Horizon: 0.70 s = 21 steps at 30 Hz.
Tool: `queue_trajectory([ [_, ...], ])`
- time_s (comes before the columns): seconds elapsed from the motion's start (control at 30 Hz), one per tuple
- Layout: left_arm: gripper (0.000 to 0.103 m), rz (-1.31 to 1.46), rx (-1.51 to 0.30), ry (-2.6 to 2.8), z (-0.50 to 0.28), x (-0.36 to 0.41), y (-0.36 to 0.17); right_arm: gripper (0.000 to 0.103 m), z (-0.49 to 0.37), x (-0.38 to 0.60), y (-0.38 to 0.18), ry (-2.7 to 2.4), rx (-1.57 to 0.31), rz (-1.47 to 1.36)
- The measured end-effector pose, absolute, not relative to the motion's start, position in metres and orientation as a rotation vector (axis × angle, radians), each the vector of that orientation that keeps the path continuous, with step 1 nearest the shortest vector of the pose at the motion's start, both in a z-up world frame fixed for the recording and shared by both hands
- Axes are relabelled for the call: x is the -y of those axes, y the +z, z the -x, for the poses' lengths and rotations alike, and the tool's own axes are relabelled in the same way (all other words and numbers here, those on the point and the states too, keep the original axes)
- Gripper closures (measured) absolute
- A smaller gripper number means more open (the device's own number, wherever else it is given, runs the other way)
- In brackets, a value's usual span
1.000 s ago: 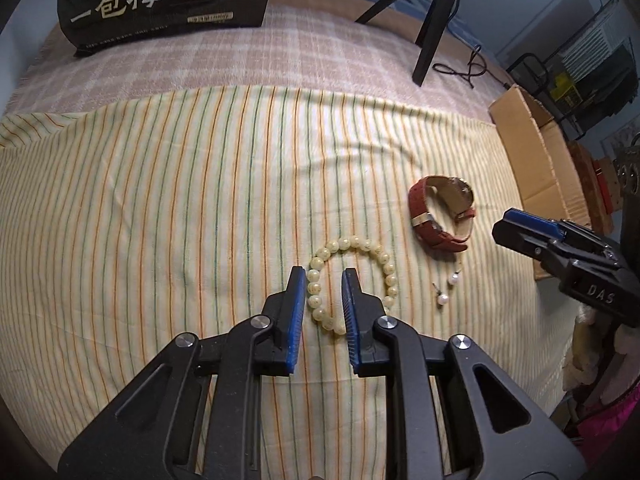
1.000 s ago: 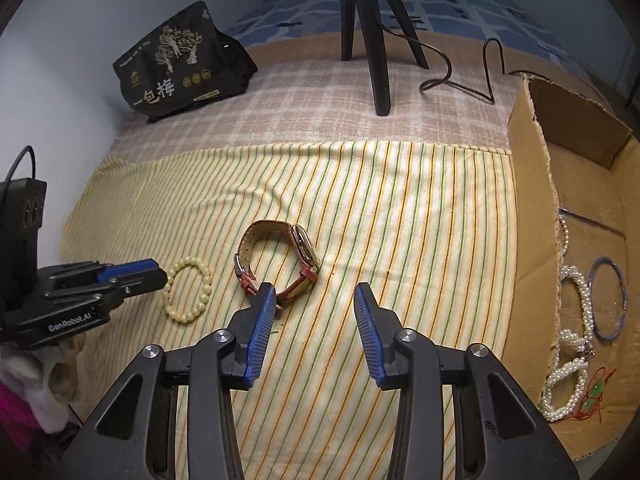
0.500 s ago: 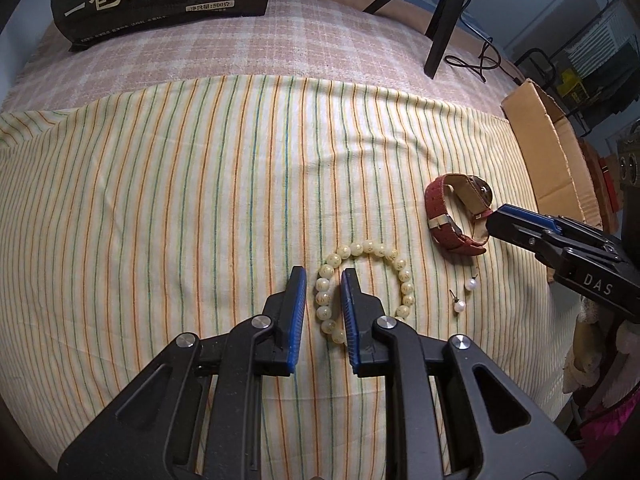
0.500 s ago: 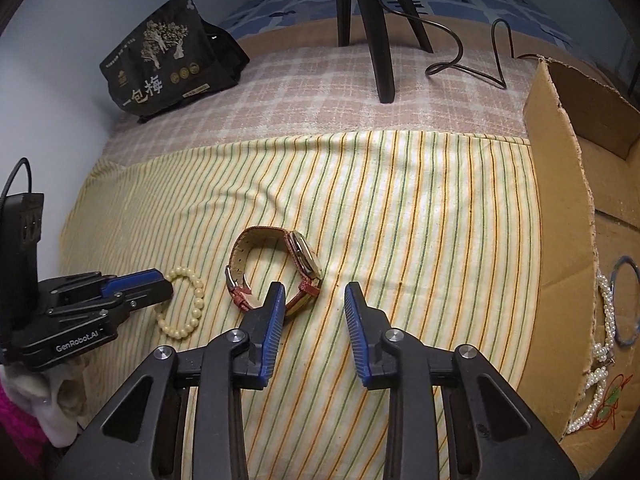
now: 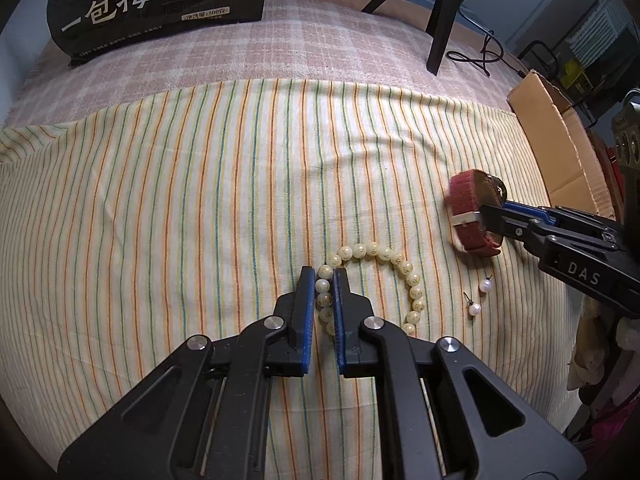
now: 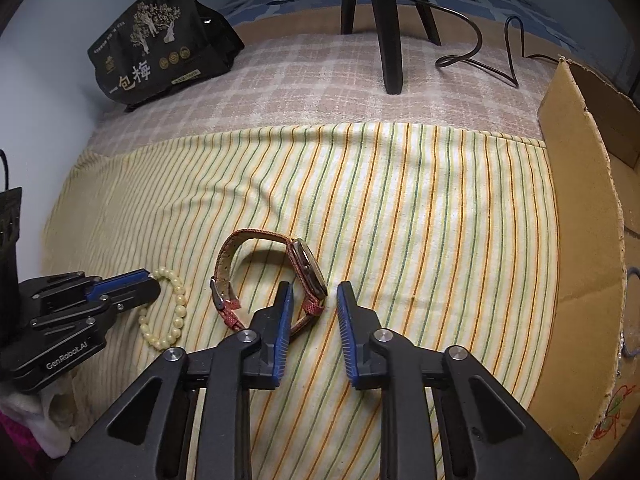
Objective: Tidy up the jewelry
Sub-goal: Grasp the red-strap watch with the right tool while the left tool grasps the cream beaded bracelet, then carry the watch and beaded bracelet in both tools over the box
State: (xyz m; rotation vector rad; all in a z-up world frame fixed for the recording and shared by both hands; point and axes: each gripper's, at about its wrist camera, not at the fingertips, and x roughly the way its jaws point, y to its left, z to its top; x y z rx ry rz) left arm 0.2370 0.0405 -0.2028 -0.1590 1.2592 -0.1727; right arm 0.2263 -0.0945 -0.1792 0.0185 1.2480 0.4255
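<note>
In the left wrist view, the left gripper [image 5: 323, 276] is seen closed down on one side of the bead bracelet [image 5: 376, 280], a short run of cream beads being pinched between its blue pads while the rest of the loop lies flat on the striped cloth [image 5: 180, 220]. Two pearl earrings [image 5: 480, 298] are found just to the right of the bracelet, apart from it. Farther right, the red watch [image 5: 472, 216] is reached by the right gripper [image 5: 494, 212], whose tip overlaps the strap. A cardboard box [image 5: 560, 152] stands at the cloth's right edge, and a black pouch [image 5: 156, 0] and a tripod leg [image 5: 440, 28] are placed on the checked cloth [image 5: 280, 56] beyond. In the right wrist view, the right gripper [image 6: 312, 300] is held moderately open, nothing being clamped; its left finger [image 6: 282, 312] lies over the lower strap of the watch [image 6: 272, 276], so that the strap end sits between the fingers. The bracelet [image 6: 168, 312] is seen at the left, gripped at its near side by the left gripper [image 6: 150, 280]. The box wall [image 6: 588, 240] rises at the right.
</note>
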Motion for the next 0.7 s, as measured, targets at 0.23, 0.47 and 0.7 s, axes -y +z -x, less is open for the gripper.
queue_trajectory([
  [0.23,0.098,0.172,-1.244,-0.171,-0.233,-0.045,-0.197,0.092,-0.226,0.097,-0.177,0.416,-1.229,-0.007],
  [0.47,0.098,0.186,-1.199,-0.183,-0.225,-0.047,-0.179,0.092,-0.218,0.101,-0.162,0.403,-1.190,0.013],
  [0.7,0.098,0.204,-1.146,-0.204,-0.214,-0.045,-0.155,0.092,-0.201,0.105,-0.144,0.400,-1.144,0.038],
])
